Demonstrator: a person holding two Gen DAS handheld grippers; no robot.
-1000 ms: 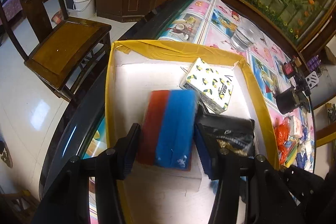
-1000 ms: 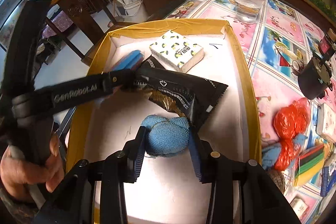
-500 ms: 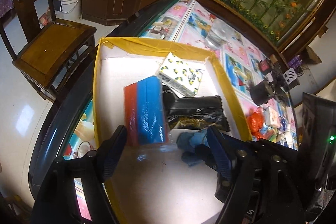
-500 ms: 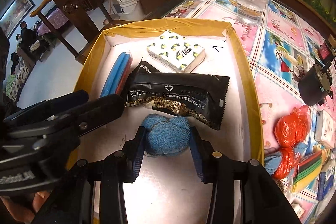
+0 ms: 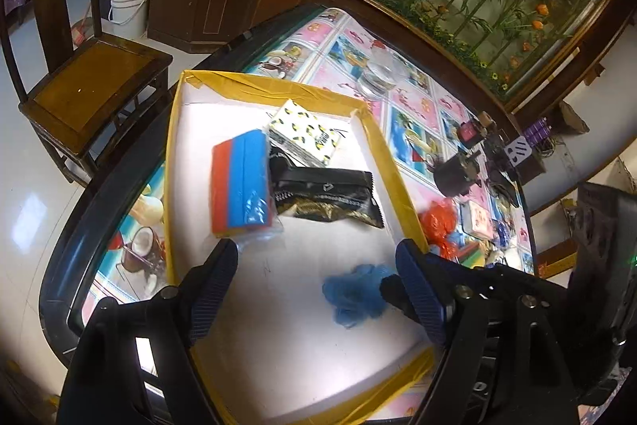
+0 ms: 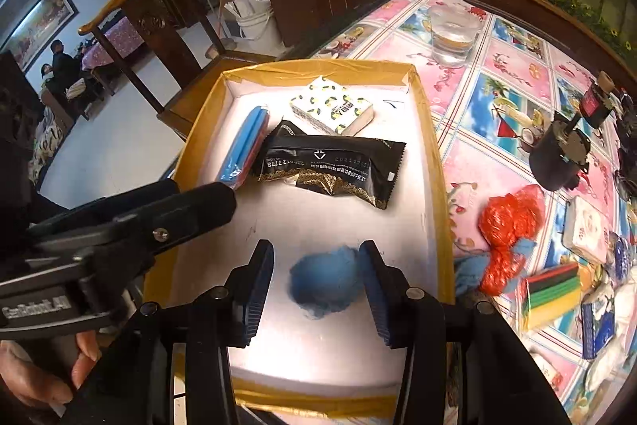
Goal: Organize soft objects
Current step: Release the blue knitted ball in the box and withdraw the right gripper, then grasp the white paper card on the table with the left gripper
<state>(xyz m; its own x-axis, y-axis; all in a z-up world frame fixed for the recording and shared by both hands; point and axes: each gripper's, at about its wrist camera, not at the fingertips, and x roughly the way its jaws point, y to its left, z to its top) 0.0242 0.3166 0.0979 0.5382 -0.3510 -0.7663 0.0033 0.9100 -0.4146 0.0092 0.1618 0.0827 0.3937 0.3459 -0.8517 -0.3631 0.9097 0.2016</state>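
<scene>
Sponge pack (image 5: 241, 184), pouch (image 5: 326, 194) and cloth (image 5: 352, 295) lie in the tray (image 5: 278, 88).

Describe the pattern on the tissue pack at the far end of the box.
White with yellow-and-black lemon-like spots; the tissue pack shows best in the right wrist view.

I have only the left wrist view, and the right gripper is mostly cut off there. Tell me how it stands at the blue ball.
Observer: The right gripper straddles the blue cloth ball in the tray. Its jaws are opening, with the ball between them and a gap at one pad.
Operator: Now report anyone else around.
Observer: Two people sit at a table in the far room, well away.
</scene>
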